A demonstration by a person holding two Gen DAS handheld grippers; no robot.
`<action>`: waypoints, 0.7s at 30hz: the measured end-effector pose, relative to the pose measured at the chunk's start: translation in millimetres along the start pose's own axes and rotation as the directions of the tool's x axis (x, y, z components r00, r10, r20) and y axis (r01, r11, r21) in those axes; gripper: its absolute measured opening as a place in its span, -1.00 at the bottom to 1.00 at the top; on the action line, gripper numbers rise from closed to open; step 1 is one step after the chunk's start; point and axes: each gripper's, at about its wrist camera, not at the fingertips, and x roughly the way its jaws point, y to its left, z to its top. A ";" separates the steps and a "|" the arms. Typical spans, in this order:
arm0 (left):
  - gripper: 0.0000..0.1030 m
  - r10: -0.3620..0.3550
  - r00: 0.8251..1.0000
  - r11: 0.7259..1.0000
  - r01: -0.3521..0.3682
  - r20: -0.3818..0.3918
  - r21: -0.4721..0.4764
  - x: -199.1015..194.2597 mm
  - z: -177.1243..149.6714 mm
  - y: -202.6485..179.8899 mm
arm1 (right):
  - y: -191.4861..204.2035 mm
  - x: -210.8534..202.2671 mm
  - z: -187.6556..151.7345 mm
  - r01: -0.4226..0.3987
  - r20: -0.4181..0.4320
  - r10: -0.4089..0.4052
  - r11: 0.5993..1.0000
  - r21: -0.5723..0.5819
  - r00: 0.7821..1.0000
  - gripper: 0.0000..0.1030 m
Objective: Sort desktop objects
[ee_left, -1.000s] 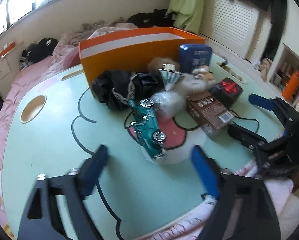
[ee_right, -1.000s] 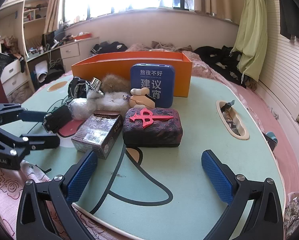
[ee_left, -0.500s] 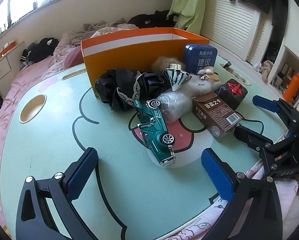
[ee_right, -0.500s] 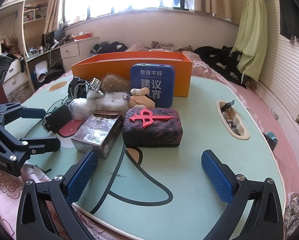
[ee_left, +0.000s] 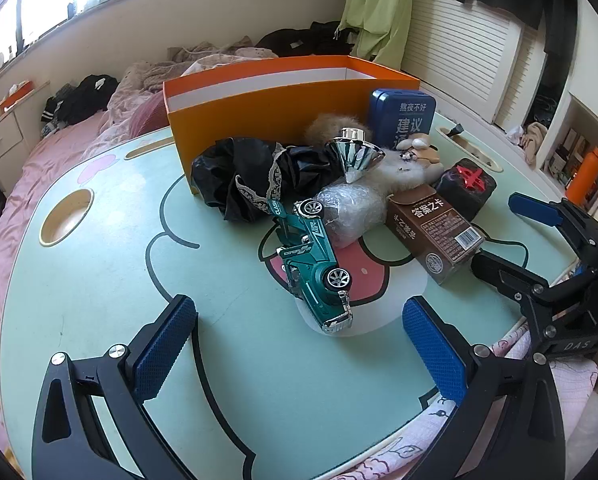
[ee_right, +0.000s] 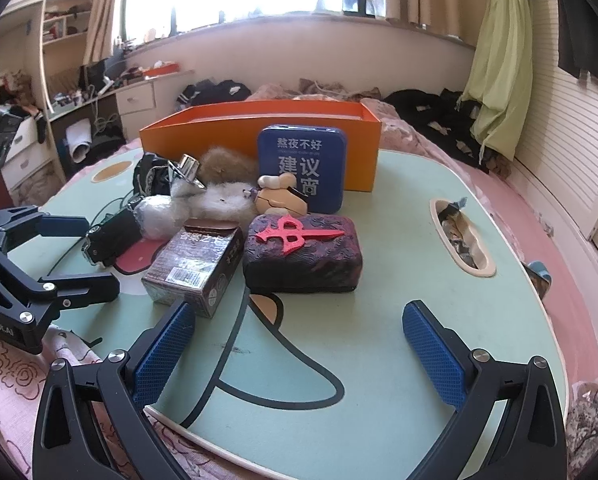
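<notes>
Left wrist fisheye looks across a mint-green table (ee_left: 99, 280) printed with a cartoon face, and the left gripper (ee_left: 299, 316) hangs low over its near edge with both blue pads spread wide and nothing between them. Just beyond the gap lies a green toy car (ee_left: 317, 264), nose toward the camera, on the pink patch of the drawing. Behind the car sits a clear plastic bundle (ee_left: 351, 212), and to its left a heap of black fabric (ee_left: 251, 176) with lace trim. A shiny silver funnel (ee_left: 355, 156) stands above the bundle, resting on a pile of white fluff (ee_left: 399, 172). A brown card box (ee_left: 431, 232) lies to the right of the car, and a dark box with a red emblem (ee_left: 465, 184) sits just beyond it. An open orange box (ee_left: 279, 100) stands at the far side, with a blue tin (ee_left: 403, 116) upright against its front. Right wrist fisheye shows the right gripper (ee_right: 299, 336) likewise spread wide and holding nothing, poised over the near table edge. Its left pad is just beside the brown card box, and the dark emblem box lies straight ahead. The left gripper appears at the left of this view, open as well.
</notes>
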 end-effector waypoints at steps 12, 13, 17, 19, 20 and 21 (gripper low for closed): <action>0.99 0.004 1.000 1.000 -0.004 0.001 -0.006 -2.0 1.7 3.4 | 9.3 -11.8 134.8 0.047 0.031 -0.048 0.999 0.009 0.998 1.00; 0.99 0.004 1.000 1.000 -0.004 0.001 -0.006 -2.0 1.7 3.4 | 10.3 -2.2 146.2 0.056 0.005 -0.056 0.998 0.012 0.998 1.00; 1.00 0.003 1.000 1.000 -0.003 0.002 -0.006 -2.0 1.8 3.2 | 15.2 44.6 179.9 -0.015 -0.126 0.021 0.999 0.046 0.992 1.00; 1.00 0.004 1.000 1.000 -0.004 0.002 -0.007 -2.3 2.0 3.3 | 19.1 64.6 184.8 -0.012 -0.186 0.020 0.999 0.049 0.982 1.00; 0.99 0.004 1.000 1.000 -0.004 0.002 -0.007 -2.4 2.1 3.3 | 21.4 71.5 185.3 0.003 -0.202 0.006 0.999 0.043 0.979 1.00; 0.99 0.005 1.000 1.000 -0.005 0.002 -0.007 -2.4 2.0 3.7 | 23.2 76.8 185.6 0.013 -0.210 -0.005 0.999 0.035 0.978 1.00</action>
